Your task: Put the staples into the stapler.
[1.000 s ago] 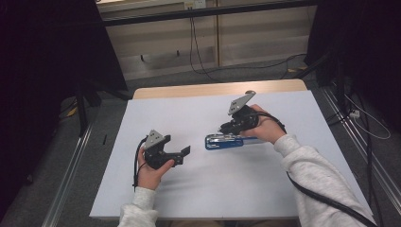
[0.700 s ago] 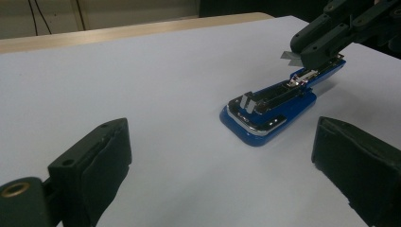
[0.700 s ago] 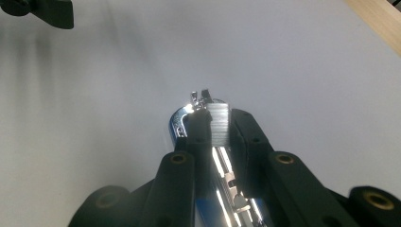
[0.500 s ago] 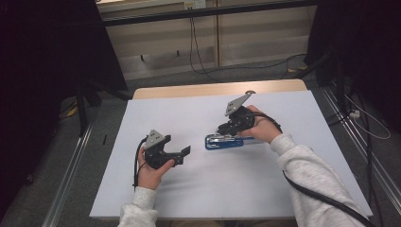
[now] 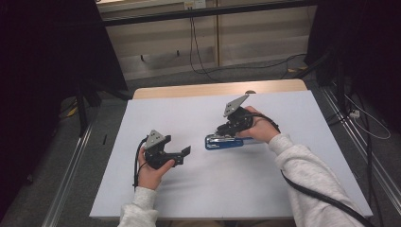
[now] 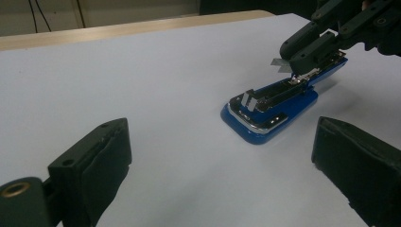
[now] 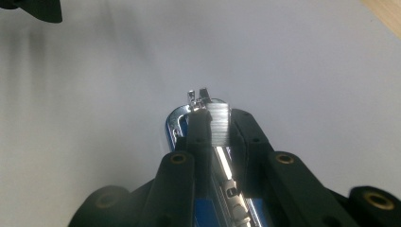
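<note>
A blue stapler (image 5: 222,142) with its chrome magazine showing lies flat on the white table top (image 5: 198,113), right of the middle. My right gripper (image 5: 226,128) points down at its rear half, shut on a short silver strip of staples (image 7: 218,125). The strip hangs just over the stapler's (image 7: 177,120) chrome channel. From the left gripper view the strip (image 6: 281,65) juts from those jaws above the stapler (image 6: 269,111). My left gripper (image 5: 185,152) rests low at the left, open, its jaws aimed at the stapler with a gap of bare table between.
A wooden table edge (image 5: 213,88) runs along the back of the white top. Cables (image 5: 198,52) trail over the floor behind it. Metal rails (image 5: 71,175) flank the table on both sides. Dark curtains stand at the far left and right.
</note>
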`<state>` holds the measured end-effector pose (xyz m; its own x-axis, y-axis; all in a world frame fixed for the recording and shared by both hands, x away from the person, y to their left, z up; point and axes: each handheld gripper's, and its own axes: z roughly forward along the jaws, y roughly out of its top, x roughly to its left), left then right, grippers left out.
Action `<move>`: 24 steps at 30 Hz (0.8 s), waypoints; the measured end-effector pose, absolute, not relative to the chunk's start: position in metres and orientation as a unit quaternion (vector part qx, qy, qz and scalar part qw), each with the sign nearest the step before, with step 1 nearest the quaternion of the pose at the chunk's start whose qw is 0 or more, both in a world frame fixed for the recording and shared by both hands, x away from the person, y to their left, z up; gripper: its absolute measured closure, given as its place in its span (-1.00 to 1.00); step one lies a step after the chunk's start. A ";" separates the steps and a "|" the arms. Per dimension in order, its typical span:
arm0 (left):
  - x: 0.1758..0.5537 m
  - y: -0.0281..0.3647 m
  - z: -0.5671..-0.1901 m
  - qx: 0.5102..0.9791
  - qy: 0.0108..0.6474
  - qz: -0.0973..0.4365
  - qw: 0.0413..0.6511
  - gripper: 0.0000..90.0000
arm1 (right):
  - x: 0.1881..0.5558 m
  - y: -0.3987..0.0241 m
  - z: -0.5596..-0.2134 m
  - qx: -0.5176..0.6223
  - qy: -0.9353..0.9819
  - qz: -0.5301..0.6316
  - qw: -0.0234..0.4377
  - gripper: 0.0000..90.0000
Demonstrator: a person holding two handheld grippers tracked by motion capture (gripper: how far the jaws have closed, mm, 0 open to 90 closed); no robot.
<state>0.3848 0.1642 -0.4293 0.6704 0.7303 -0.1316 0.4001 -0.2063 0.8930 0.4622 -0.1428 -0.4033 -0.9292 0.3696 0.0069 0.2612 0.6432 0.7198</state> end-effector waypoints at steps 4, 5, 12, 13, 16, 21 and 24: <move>0.385 0.164 -0.429 0.759 0.373 0.162 0.508 -0.87 | 0.463 -0.143 -0.405 0.175 0.903 0.387 0.069 0.77; 0.385 0.164 -0.429 0.759 0.373 0.162 0.509 -0.87 | 0.464 -0.143 -0.405 0.174 0.903 0.386 0.070 0.77; 0.385 0.164 -0.430 0.759 0.373 0.161 0.508 -0.87 | 0.465 -0.142 -0.407 0.178 0.901 0.390 0.067 0.77; 0.385 0.164 -0.430 0.759 0.373 0.162 0.508 -0.87 | 0.465 -0.142 -0.407 0.178 0.901 0.390 0.069 0.77; 0.385 0.164 -0.430 0.759 0.374 0.160 0.508 -0.87 | 0.465 -0.140 -0.409 0.174 0.903 0.387 0.068 0.76; 0.385 0.163 -0.430 0.760 0.374 0.161 0.507 -0.87 | 0.466 -0.139 -0.411 0.171 0.903 0.387 0.067 0.77; 0.385 0.163 -0.430 0.760 0.373 0.160 0.507 -0.87 | 0.466 -0.139 -0.413 0.170 0.904 0.387 0.065 0.77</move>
<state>0.3851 0.1631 -0.4302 0.6703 0.7297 -0.1347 0.4052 -0.2078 0.8903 0.4664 -0.1386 -0.4126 -0.9336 0.3581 0.0137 0.2573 0.6431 0.7213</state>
